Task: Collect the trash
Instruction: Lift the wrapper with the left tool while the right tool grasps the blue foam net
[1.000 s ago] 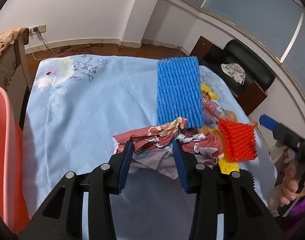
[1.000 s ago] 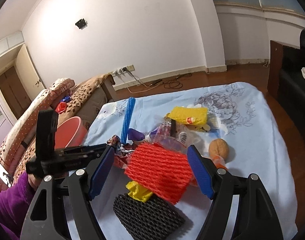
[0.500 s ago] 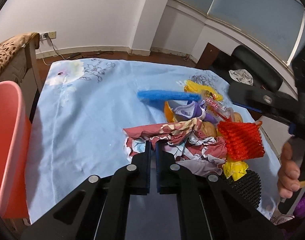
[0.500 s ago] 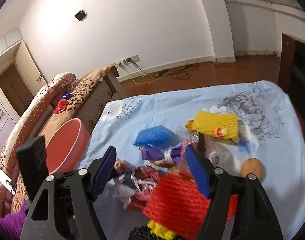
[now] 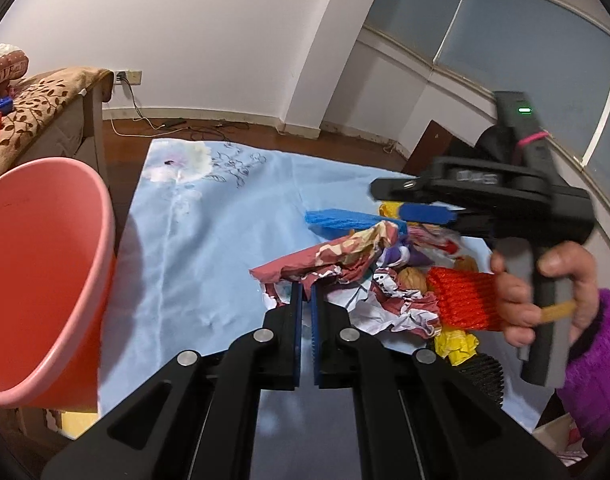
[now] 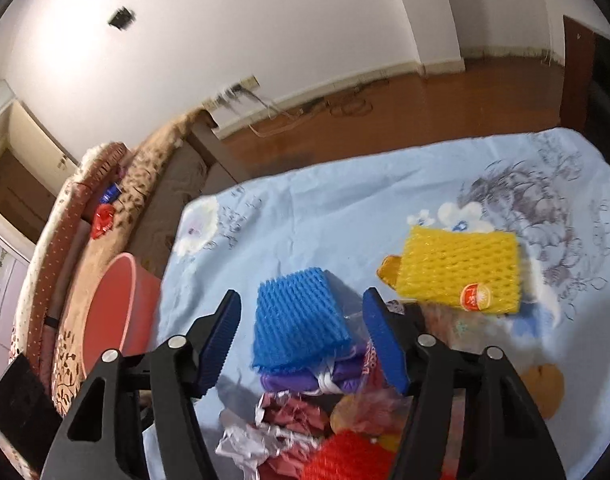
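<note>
My left gripper (image 5: 306, 286) is shut on the near edge of a crumpled red-and-white paper wrapper (image 5: 345, 264), which it holds a little above the blue cloth. My right gripper (image 6: 303, 340) points down over a blue foam net (image 6: 297, 320). Its jaws are closing, the net lies between them, and the pads stand just clear of it. Around it lie a yellow foam net (image 6: 461, 268), a purple wrapper (image 6: 305, 380) and a red foam net (image 5: 465, 300). A pink bucket (image 5: 45, 260) stands at the table's left edge.
A person's hand (image 5: 545, 288) in a purple sleeve holds the right gripper's handle over the pile. A black foam net (image 5: 485, 372) and a yellow wrapper (image 5: 457, 344) lie at the near right. A floral blue cloth (image 5: 209, 240) covers the table. A sofa (image 6: 77, 280) stands behind the bucket.
My left gripper closed on the crumpled paper and rose slightly with it. The right gripper swung from over the red net to the blue net, its jaws narrowing.
</note>
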### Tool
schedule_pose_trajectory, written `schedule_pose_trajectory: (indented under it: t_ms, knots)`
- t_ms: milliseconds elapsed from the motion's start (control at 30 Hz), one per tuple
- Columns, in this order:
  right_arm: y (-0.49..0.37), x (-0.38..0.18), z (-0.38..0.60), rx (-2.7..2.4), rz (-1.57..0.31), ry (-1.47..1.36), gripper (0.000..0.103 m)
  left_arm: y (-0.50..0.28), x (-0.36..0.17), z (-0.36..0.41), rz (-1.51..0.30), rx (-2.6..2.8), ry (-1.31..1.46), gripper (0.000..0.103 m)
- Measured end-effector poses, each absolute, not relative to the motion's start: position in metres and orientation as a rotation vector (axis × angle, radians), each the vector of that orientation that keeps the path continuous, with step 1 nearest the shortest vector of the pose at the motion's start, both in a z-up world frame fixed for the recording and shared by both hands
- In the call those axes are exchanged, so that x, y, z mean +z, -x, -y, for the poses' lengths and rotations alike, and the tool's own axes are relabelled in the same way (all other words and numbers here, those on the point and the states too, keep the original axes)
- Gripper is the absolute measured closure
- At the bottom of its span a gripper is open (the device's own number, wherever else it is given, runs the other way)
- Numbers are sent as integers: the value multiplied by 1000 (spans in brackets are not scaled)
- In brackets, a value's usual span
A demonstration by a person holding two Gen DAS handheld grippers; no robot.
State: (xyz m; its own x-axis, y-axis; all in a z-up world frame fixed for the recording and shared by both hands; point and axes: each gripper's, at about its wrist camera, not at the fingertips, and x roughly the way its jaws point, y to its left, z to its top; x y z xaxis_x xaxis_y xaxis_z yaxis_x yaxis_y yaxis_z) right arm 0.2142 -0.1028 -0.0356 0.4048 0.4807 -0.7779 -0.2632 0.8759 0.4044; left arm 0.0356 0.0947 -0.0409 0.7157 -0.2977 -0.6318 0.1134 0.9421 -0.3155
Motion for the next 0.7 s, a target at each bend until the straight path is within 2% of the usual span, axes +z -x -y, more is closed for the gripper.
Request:
schedule_pose_trajectory:
  t_ms: [200, 233, 300, 333, 367, 400, 467, 700]
  knots:
    - [-227, -47, 81, 441, -1143, -114, 43, -30, -40, -99, -739, -227, 287, 100]
    - [-227, -47, 80, 441, -1147, -102, 47, -30, -40, -99, -741, -226, 289, 100]
    - [-227, -50, 77, 440, -1174, -78, 63, -29, -41, -101, -743, -225, 297, 100]
    - [-227, -52, 76, 441, -1188, -71, 79, -29, -41, -102, -743, -224, 301, 100]
    - [-226, -54, 75, 446, -1203, -67, 88, -28, -40, -102, -742, -224, 303, 100]
    - [-225, -55, 73, 454, -1210, -68, 88, -27, -40, -102, -740, -223, 305, 100]
    - [-221, -53, 71, 464, -1205, -54, 96, -25, -37, -103, -732, -223, 306, 100]
    - [-203, -26, 77, 514, -1112, -109, 97, -17, -31, -108, -708, -215, 321, 100]
